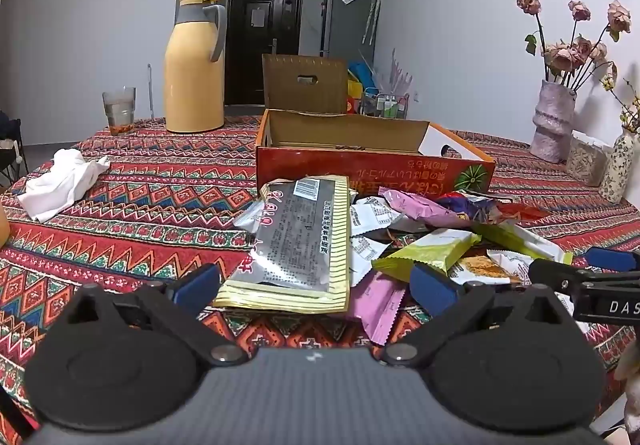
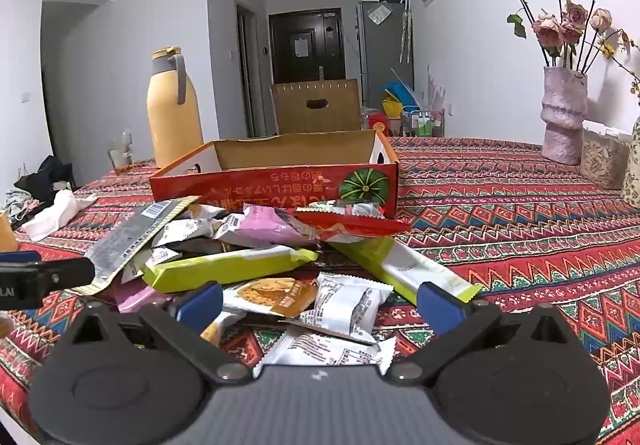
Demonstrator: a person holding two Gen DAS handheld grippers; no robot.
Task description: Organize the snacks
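From the left wrist, the left gripper (image 1: 315, 283) stands spread wide and released, low over a heap of snack packets (image 1: 400, 229) on the patterned bench (image 1: 140, 205). A big grey-and-yellow striped packet (image 1: 298, 241) lies between its blue fingers (image 1: 434, 287), untouched as far as I can see. Just behind the heap sits the open red cardboard box (image 1: 372, 165); a yellow jug (image 1: 195, 69) stands further back.

From the right wrist, the right gripper (image 2: 320, 301) is likewise released, holding nothing, above white packets (image 2: 344, 305). A lime-green bar (image 2: 224, 269) lies just beyond, the box (image 2: 280, 181) behind the pile.
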